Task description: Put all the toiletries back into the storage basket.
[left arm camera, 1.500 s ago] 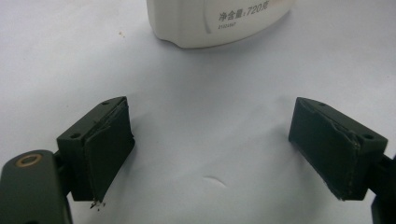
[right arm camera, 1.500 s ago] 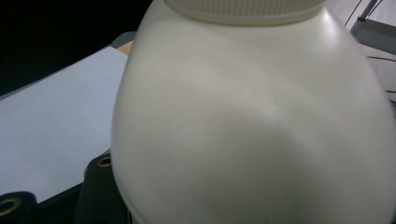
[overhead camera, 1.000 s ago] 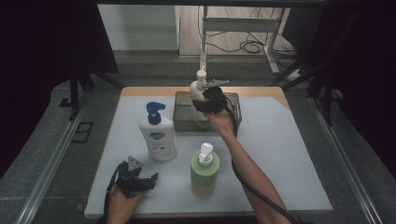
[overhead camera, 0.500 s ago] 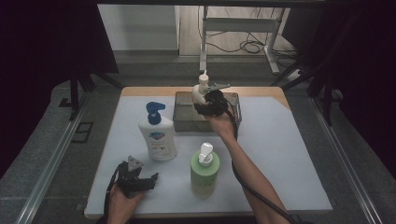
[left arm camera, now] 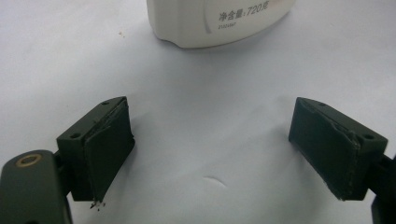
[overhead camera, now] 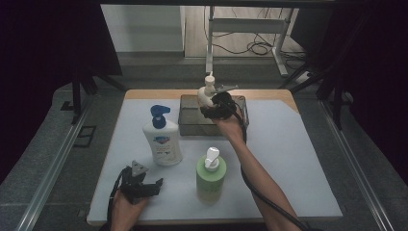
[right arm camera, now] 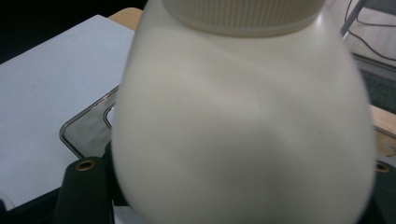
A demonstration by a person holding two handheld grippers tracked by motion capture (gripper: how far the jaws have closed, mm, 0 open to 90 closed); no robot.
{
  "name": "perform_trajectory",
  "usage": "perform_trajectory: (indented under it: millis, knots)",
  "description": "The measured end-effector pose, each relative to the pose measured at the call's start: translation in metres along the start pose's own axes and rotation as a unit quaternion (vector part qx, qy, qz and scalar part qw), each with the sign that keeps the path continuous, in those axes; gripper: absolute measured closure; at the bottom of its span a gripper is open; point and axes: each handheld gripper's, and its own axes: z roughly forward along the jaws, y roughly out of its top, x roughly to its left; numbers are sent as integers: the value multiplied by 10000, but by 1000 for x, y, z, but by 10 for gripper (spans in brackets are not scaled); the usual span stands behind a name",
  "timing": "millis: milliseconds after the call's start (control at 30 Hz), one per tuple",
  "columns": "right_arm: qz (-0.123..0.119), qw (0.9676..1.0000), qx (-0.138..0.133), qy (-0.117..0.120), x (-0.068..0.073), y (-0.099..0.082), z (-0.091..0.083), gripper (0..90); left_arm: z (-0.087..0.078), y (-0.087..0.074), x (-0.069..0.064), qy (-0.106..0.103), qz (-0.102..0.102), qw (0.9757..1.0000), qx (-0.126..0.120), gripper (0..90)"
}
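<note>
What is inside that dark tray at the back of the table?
The cream pump bottle stands in or just above the dark tray, with the right gripper around it. The tray's visible floor looks bare; bottle, gripper and hand cover the rest.

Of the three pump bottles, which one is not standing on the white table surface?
The cream bottle at the far side, between the right claw's jaws over the dark tray. The blue-pump white bottle and the green bottle stand on the table.
</note>
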Motion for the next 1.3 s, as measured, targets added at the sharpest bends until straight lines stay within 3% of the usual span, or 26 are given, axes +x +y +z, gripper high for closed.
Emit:
perform_trajectory:
  millis: [833, 1300]
  knots:
    - [-170, 9996, -80, 200, -7, -25, -50, 344, 0, 0, 0, 0, -8, 10000, -23, 130]
    - [4, 9998, 74, 194, -23, -35, -59, 470, 0, 0, 0, 3, -7, 10000, -17, 130]
